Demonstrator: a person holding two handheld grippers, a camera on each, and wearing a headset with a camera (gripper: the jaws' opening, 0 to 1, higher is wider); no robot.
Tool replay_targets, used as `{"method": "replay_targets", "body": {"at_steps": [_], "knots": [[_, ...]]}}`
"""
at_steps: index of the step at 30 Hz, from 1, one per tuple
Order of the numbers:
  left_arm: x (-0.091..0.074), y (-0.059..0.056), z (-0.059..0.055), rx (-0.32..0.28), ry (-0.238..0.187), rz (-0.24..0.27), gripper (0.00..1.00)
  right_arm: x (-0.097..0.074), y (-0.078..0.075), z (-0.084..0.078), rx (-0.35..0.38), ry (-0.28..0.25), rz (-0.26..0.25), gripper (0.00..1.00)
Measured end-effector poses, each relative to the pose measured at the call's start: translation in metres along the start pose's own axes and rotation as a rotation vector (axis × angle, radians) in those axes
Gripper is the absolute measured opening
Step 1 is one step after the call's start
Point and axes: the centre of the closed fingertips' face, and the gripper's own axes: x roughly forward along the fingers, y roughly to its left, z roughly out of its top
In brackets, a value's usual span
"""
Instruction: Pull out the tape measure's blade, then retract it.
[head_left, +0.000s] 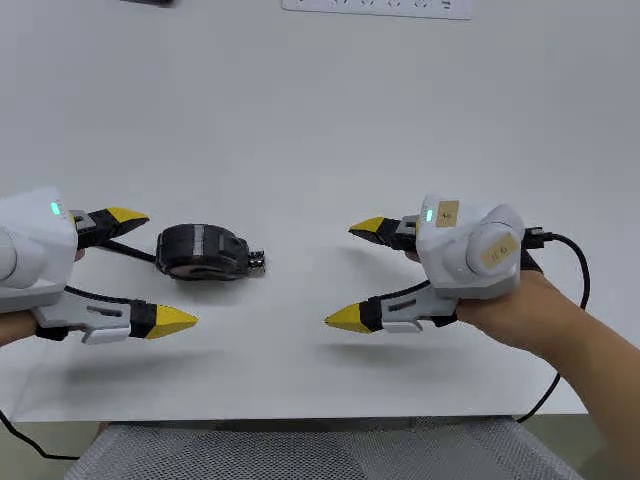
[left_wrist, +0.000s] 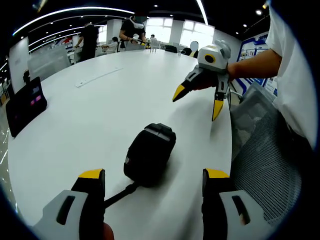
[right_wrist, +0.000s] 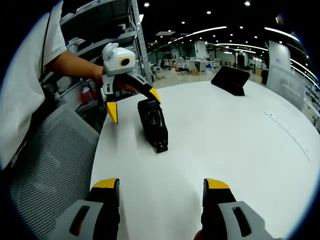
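A black tape measure (head_left: 200, 252) lies on the white table (head_left: 300, 120), its blade pulled in and only the hook end (head_left: 256, 262) showing on its right side. A dark strap runs from the case toward my left hand. My left gripper (head_left: 155, 268) is open, its yellow-tipped fingers reaching either side of the case's left end without touching it. In the left gripper view the tape measure (left_wrist: 150, 152) sits just ahead of the open jaws. My right gripper (head_left: 355, 273) is open and apart, to the right of the hook. The tape measure (right_wrist: 154, 122) lies well ahead of it.
A mesh chair seat (head_left: 300, 450) sits below the table's near edge. A white strip (head_left: 375, 8) lies at the far edge, and a black tablet (left_wrist: 25, 102) stands at one side. A black cable (head_left: 575, 270) trails from the right gripper.
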Motion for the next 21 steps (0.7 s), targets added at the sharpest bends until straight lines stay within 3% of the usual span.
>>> {"method": "replay_targets", "body": {"at_steps": [14,21], "knots": [[0.011,0.009,-0.008,0.071,0.070,-0.020,0.60,0.012,0.003,-0.006,0.005,0.007,0.030,0.65],[0.016,0.011,-0.007,0.096,0.080,-0.025,0.49,0.016,0.002,-0.003,-0.001,0.002,0.039,0.63]]}}
